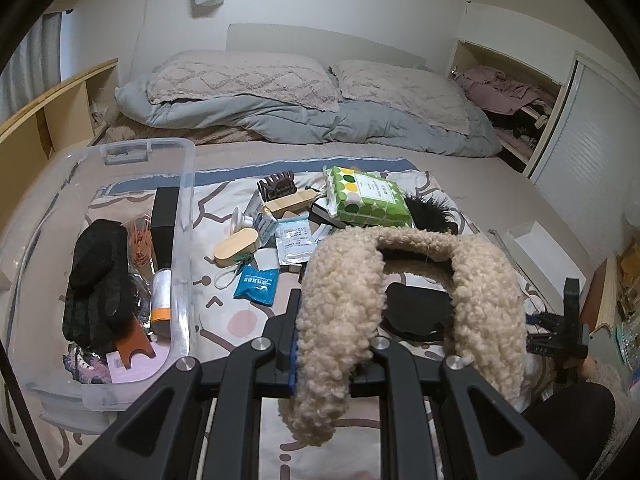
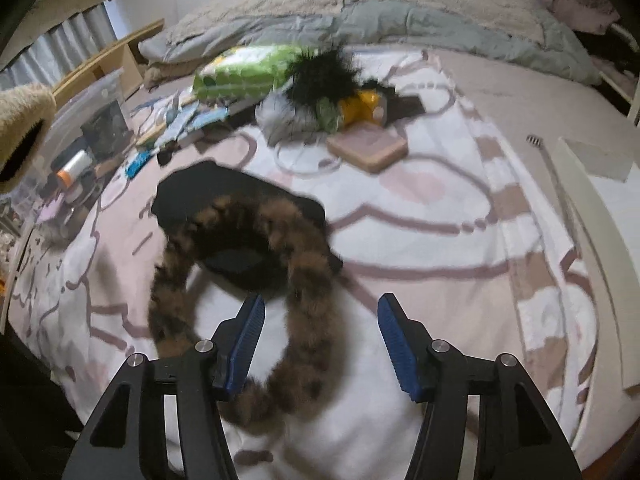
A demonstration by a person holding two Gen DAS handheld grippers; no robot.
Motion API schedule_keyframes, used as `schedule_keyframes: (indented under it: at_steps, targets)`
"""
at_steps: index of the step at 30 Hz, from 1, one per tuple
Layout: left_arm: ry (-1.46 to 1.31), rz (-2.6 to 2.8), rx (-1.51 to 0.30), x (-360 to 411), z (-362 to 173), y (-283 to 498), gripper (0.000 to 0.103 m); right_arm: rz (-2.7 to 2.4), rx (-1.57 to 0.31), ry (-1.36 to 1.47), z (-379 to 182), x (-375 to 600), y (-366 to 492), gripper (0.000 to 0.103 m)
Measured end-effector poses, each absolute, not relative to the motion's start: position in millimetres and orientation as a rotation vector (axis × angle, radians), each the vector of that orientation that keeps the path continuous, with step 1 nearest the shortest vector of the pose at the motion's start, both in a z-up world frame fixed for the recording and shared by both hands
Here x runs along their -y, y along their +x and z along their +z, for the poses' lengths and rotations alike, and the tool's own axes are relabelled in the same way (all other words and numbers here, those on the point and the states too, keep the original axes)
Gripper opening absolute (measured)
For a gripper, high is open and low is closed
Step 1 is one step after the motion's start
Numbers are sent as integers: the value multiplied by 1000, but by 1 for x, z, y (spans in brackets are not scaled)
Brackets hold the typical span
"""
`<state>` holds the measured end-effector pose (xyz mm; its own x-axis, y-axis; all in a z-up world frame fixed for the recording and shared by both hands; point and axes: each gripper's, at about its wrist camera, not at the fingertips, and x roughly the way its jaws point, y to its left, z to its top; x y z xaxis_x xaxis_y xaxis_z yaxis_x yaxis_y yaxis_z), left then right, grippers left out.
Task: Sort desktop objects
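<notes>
My left gripper [image 1: 332,352] is shut on a cream fleece headband [image 1: 416,280] and holds it above the bed; its end also shows in the right wrist view [image 2: 24,128]. My right gripper [image 2: 320,340] is open, its blue pads [image 2: 248,336] on either side of one arm of a brown leopard-print furry headband [image 2: 304,292] that lies on the patterned cloth [image 2: 420,208]. A black sleep mask [image 2: 224,200] lies under the brown headband. A clear plastic bin [image 1: 184,208] at the left holds a black glove [image 1: 96,280], a black box and other small items.
A pile lies mid-bed: green dotted tissue pack [image 1: 368,196], brown hair claw [image 1: 276,186], wooden cases, blue sachet [image 1: 256,284], black feathery item [image 2: 320,72], yellow object [image 2: 360,108], pink pad [image 2: 368,148]. A white box lid [image 2: 592,184] lies right. Pillows and duvet [image 1: 280,116] behind.
</notes>
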<state>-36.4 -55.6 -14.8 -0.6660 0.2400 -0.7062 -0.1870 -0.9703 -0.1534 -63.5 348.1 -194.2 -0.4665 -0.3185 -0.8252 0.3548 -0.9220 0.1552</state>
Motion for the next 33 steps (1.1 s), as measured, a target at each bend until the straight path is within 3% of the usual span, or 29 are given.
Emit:
schedule_keyframes:
  at_steps: [8,10,14,15,16,21,33]
  targets:
    - [-1162,2668,112,62,-18,-36,16,-2370,-237,1241,-181,-306,-94,56]
    - [-1168,2667,112,63,-19,-37,16,-2342,-338,1246,-188,-294,-100,43]
    - [-1179,2661,104,62,-22,-38,16,-2258,-563,1288,-211,-273,-107,41]
    - [-1180,2660,103,62,-22,-39,16,-2249,-590,1285,-214,-270,-108,34]
    - [-1182,2659,103,62,-22,-39,16,-2247,-593,1281,-215,-270,-108,27]
    - [-1181,2658,103,61,-22,-40,16,-2304,-513,1201,-199,-274,-106,18]
    - [-1143,2683,122,63,-16,-36,16,-2369,-172,1068,-137,-292,-108,16]
